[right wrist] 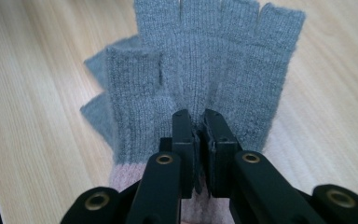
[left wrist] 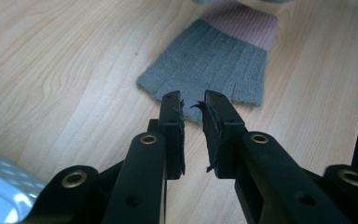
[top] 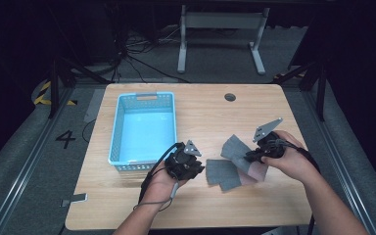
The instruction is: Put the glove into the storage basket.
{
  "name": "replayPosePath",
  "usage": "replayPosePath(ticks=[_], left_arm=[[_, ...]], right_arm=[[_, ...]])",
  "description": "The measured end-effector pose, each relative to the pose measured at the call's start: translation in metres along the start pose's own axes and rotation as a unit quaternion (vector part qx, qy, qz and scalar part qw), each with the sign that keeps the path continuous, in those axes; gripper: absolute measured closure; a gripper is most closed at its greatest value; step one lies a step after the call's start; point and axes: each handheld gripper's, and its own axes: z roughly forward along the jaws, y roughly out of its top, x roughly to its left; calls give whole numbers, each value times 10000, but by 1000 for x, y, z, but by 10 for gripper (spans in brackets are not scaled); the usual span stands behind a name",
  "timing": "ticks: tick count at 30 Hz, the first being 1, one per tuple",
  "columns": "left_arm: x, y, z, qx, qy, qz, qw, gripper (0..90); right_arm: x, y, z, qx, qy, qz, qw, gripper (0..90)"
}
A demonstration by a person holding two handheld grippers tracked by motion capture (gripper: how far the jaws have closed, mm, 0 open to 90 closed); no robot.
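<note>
Gloves: two grey fingerless knit gloves with pink cuffs, on the wooden table.
Upper glove (right wrist: pixel 223 70): raised off the tabletop, fingers splayed.
Lower glove (left wrist: pixel 209 65): lying flat, finger openings nearest the basket side.

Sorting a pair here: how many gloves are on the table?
2. One grey glove lies flat near the left gripper; the other glove is pinched in the right gripper, partly overlapping the first.
</note>
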Motion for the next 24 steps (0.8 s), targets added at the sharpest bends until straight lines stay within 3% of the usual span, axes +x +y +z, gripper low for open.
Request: replayPosePath(ticks=[5, 8, 14, 18, 24], left_arm=[[0, -2, 4, -70, 50, -18, 10000, 815], [0, -2, 5, -115, 52, -6, 9999, 820], [9, -1, 14, 47, -513, -360, 9980, 808], [4, 0, 16, 80, -298, -147, 9994, 845], [2, 0, 20, 193, -201, 7, 9996, 842]], right_arm=[[9, -3, 6, -53, 136, -31, 9999, 848], [13, -2, 10, 131, 140, -131, 9997, 847], [16, 0, 19, 243, 137, -192, 9994, 845], [18, 0, 26, 327, 148, -233, 9991, 843], [20, -1, 36, 447, 169, -262, 9985, 841]])
